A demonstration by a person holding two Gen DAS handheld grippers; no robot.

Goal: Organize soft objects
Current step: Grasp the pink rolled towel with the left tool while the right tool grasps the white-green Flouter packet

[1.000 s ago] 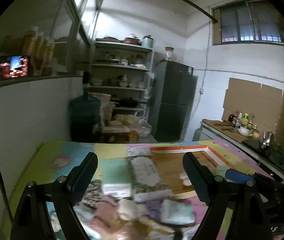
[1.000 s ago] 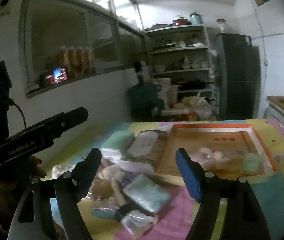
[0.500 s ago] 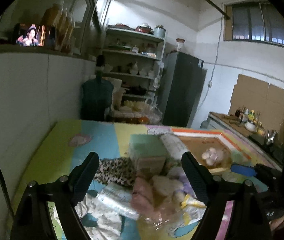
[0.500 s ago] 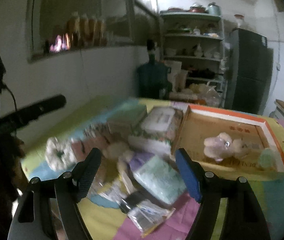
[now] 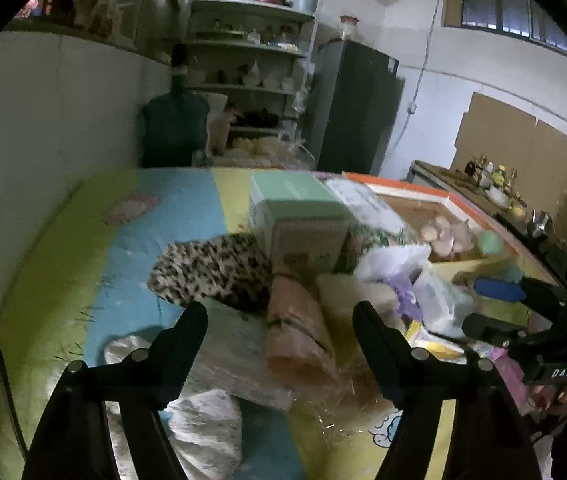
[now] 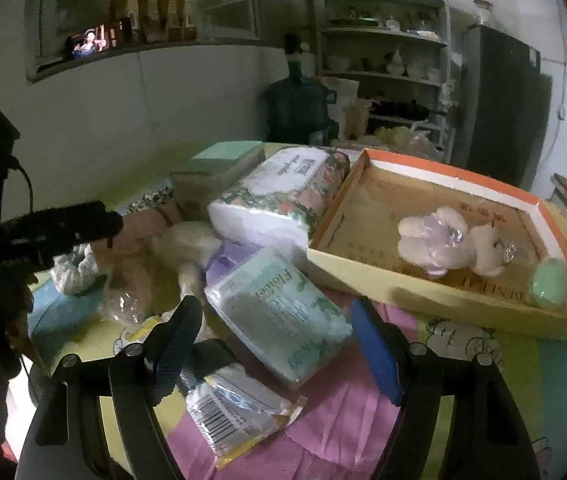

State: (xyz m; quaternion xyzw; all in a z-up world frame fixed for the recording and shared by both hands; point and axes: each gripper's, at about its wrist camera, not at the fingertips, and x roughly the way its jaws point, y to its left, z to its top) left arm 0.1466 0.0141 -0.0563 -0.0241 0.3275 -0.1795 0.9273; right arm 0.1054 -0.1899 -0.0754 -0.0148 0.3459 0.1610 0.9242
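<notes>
Left claw [image 5: 279, 316] spread wide, nothing between fingers. Right claw [image 6: 273, 320] likewise spread wide, holding nothing.

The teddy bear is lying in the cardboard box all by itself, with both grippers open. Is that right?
Not quite. The teddy bear is in the cardboard box, but a small green egg-shaped thing lies beside it, as the right wrist view shows. The left gripper and right gripper are open.

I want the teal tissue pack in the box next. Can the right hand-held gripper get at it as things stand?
Probably yes. The right hand-held gripper is open and empty, with the teal tissue pack lying on top of the pile just ahead between its fingers; nothing covers it.
</notes>
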